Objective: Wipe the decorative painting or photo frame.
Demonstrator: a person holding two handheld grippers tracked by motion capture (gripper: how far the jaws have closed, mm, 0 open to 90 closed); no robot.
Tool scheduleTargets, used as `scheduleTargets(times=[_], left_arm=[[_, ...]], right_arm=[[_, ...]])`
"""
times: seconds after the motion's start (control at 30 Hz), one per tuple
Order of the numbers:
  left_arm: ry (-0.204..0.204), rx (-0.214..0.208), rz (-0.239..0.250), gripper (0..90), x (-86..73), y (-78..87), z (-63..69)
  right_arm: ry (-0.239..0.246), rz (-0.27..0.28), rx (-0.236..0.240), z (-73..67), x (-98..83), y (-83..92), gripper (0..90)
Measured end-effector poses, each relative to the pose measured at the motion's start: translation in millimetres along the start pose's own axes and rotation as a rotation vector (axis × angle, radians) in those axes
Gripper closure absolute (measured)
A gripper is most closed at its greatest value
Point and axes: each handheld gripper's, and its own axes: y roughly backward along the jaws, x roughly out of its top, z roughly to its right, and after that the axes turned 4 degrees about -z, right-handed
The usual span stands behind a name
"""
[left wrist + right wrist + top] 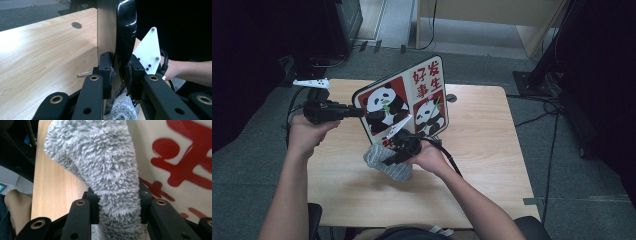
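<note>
A square board (412, 95) printed with pandas and red characters stands tilted on its lower edge on the wooden table (482, 140). My left gripper (367, 114) is shut on the board's left edge; in the left gripper view the pads (106, 67) clamp the board (107, 32) edge-on. A fluffy grey cloth (388, 164) lies at the board's foot. My right gripper (387, 159) is shut on it. In the right gripper view the cloth (105, 165) bulges up between the jaws of my right gripper (117, 207), beside the board's printed face (175, 157).
A round cable hole (451, 98) sits near the table's far edge. A thin metal pin (84, 74) lies on the table behind the board. Black stands and cables (542, 75) crowd the floor at the right. A wooden cabinet (492, 15) stands at the back.
</note>
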Motion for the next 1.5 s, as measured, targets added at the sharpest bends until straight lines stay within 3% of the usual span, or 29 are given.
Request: scheduleTargets(times=[0.8, 0.97, 1.5], left_arm=[[-0.001, 0.0, 0.0, 77.8, -0.2, 0.0, -0.5], [0.001, 0.004, -0.001, 77.8, -0.1, -0.2, 0.3], [-0.001, 0.002, 0.002, 77.7, -0.3, -0.5, -0.4]], right_arm=[[-0.021, -0.015, -0.042, 14.7, -22.4, 0.8, 66.5], [-0.031, -0.015, -0.056, 16.6, -24.4, 9.4, 66.6], [-0.046, 0.021, -0.031, 10.0, -19.1, 49.9, 68.1]])
